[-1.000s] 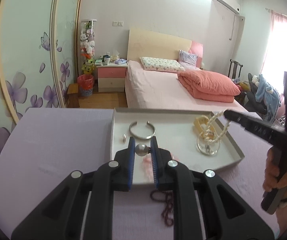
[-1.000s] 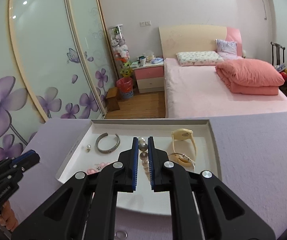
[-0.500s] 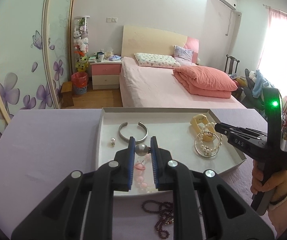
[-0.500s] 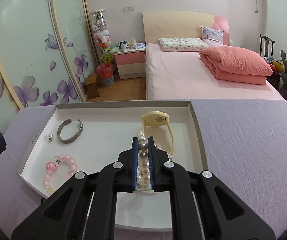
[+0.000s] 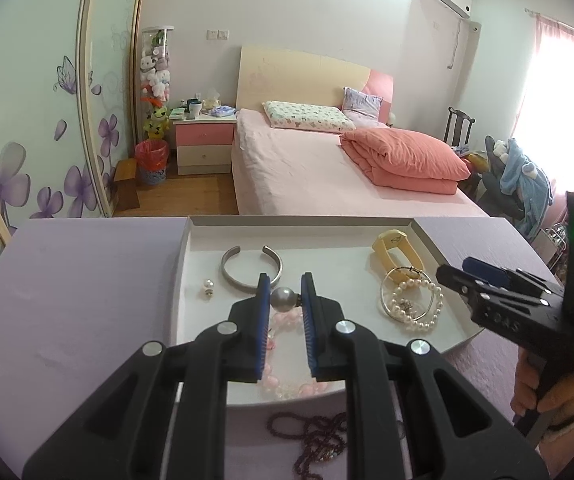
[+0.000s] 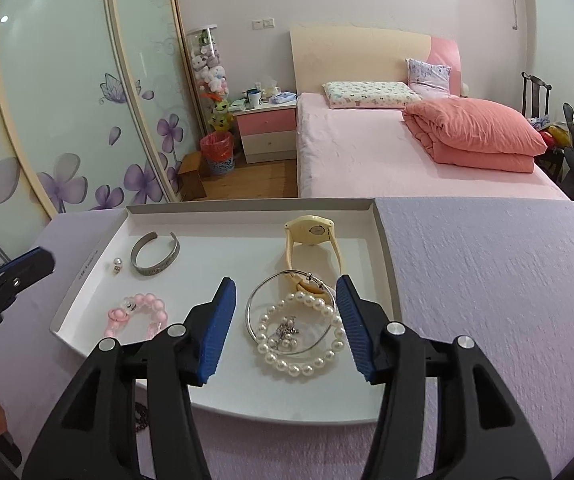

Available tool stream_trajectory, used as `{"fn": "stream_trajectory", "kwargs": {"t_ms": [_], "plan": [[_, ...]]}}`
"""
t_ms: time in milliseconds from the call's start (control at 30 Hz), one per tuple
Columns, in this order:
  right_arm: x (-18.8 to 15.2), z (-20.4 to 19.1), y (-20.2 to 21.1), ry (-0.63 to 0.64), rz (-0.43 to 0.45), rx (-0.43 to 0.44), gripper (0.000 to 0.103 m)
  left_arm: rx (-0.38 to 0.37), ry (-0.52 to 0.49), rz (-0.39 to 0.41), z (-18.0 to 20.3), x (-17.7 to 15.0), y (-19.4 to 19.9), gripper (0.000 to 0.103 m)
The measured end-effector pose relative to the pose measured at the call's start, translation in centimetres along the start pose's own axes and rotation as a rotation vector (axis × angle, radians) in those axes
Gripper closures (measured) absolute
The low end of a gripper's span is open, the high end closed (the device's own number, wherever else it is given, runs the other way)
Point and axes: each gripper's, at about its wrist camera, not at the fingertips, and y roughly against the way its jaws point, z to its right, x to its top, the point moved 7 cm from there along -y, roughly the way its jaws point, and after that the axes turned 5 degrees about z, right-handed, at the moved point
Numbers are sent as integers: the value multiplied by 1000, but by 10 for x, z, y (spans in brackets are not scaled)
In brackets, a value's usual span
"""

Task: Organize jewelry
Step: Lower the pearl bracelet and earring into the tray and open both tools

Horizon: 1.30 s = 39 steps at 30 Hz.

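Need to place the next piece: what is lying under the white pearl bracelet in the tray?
The pearl bracelet lies over a thin silver bangle, a small silver chain piece inside its loop. The cream watch strap reaches the bangle's far edge; contact there is unclear.

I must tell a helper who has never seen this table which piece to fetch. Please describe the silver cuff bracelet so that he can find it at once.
Look in the shallow white tray on the lilac table. The silver cuff bracelet lies flat in its far left part, beside a small pearl earring. Unlike the pink bead bracelet and the white pearl bracelet, it is a plain metal band with an open gap.

A home bedroom: pink bed [image 5: 327, 168], nightstand [image 5: 205, 140], floral wardrobe [image 5: 39, 128]
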Motion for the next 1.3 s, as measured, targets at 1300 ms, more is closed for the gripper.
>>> {"fn": "stream_trajectory", "kwargs": {"t_ms": [1300], "plan": [[-23,4,5,63,-11,-10,44,27,15,-110,16,-13,-92,52]]}}
